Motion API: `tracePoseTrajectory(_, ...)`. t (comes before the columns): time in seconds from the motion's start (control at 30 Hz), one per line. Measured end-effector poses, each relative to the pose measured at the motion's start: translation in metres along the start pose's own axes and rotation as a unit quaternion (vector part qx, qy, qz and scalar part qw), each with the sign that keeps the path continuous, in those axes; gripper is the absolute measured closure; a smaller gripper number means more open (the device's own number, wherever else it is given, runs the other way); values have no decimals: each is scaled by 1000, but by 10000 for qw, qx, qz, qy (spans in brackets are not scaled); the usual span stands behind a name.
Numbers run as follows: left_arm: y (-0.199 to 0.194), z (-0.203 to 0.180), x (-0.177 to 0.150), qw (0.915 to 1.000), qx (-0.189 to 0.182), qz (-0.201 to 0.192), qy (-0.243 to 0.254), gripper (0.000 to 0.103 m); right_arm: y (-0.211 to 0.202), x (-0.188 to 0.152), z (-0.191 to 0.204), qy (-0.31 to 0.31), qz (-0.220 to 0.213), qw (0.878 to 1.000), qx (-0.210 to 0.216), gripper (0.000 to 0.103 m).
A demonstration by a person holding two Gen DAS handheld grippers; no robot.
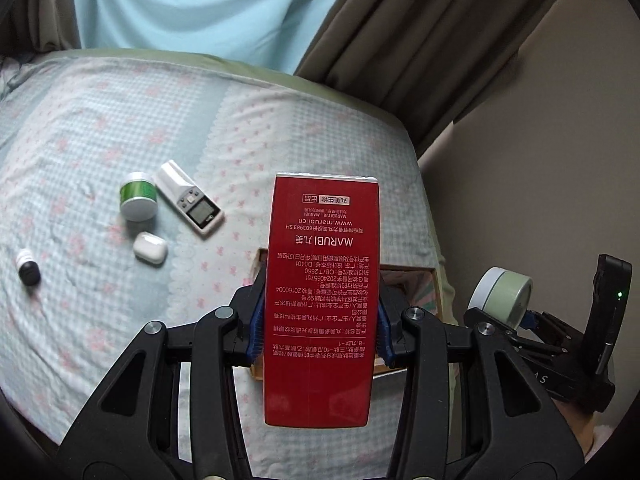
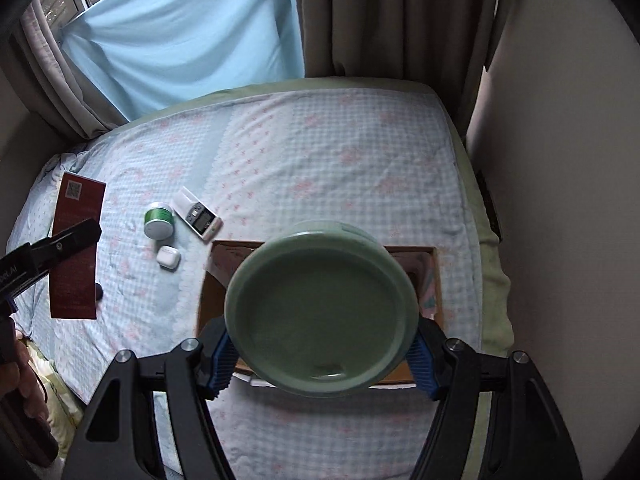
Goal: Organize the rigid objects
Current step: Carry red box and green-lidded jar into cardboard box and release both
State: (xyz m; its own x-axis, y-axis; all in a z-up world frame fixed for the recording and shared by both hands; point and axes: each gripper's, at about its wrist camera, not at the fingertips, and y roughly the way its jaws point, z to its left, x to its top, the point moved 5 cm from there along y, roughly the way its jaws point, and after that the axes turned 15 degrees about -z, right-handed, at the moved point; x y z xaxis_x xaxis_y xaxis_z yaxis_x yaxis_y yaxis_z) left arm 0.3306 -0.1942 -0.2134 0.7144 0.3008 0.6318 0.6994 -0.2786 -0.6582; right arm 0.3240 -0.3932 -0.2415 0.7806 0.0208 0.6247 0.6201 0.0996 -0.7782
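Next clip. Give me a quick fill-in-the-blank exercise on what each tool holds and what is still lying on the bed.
1. The left tool is shut on a tall ____ carton.
2. The right tool grips a pale green ____.
3. The white earbud case lies on the ____.
4. The open box sits below the ____ tool.

Missing words: red; jar; bed; right
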Motion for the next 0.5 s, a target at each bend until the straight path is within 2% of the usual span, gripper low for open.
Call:
tracePoseTrajectory(0.23,72,-22,-51,9977,85,662,124,64,44,-39,-60,310,459,9982,-239,37)
tracePoseTrajectory(0.5,136,-2,-100,9917,321,1240,114,64,93,-77,-69,279,883,9957,-63,37)
